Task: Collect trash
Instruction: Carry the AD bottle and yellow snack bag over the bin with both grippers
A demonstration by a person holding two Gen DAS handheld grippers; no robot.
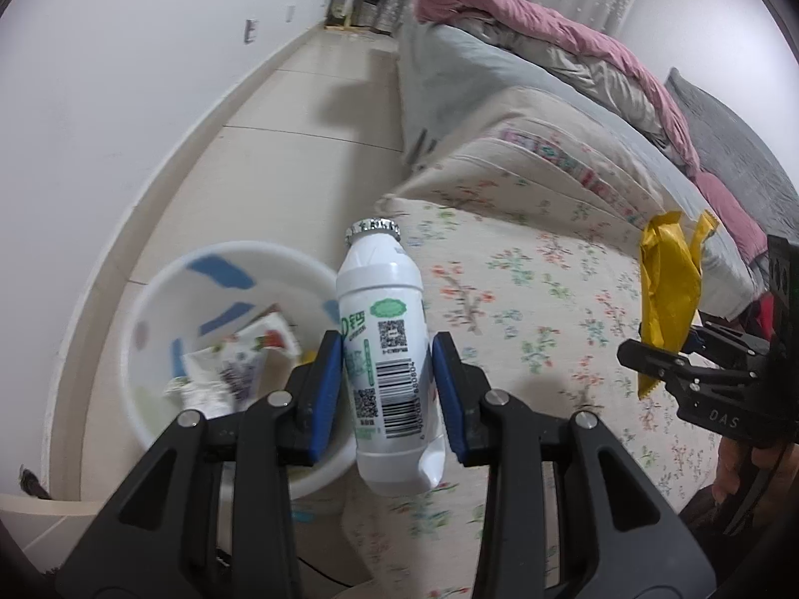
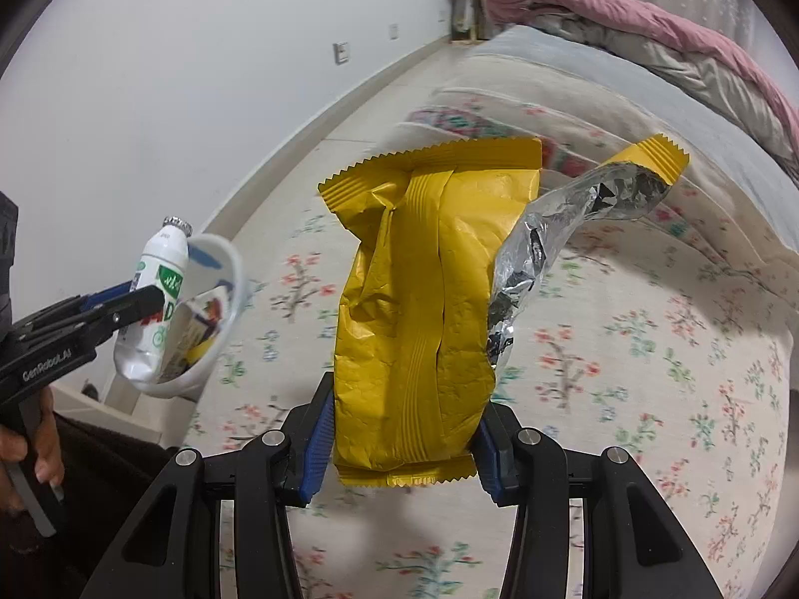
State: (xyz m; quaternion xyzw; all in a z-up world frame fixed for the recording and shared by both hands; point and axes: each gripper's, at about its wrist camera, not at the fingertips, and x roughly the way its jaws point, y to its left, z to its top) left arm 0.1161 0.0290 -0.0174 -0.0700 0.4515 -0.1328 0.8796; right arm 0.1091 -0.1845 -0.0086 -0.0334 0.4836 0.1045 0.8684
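My left gripper is shut on a white plastic bottle with green print and a foil cap, held upright above the bed edge, just right of a white bin. The bin holds several wrappers. My right gripper is shut on a torn yellow snack wrapper with a silver foil lining, held above the floral bedspread. The right gripper with the wrapper shows at the right of the left wrist view. The bottle and bin show at the left of the right wrist view.
A bed with a floral bedspread fills the right side, with a pink quilt and grey pillow further back. Beige floor tiles run along a white wall on the left.
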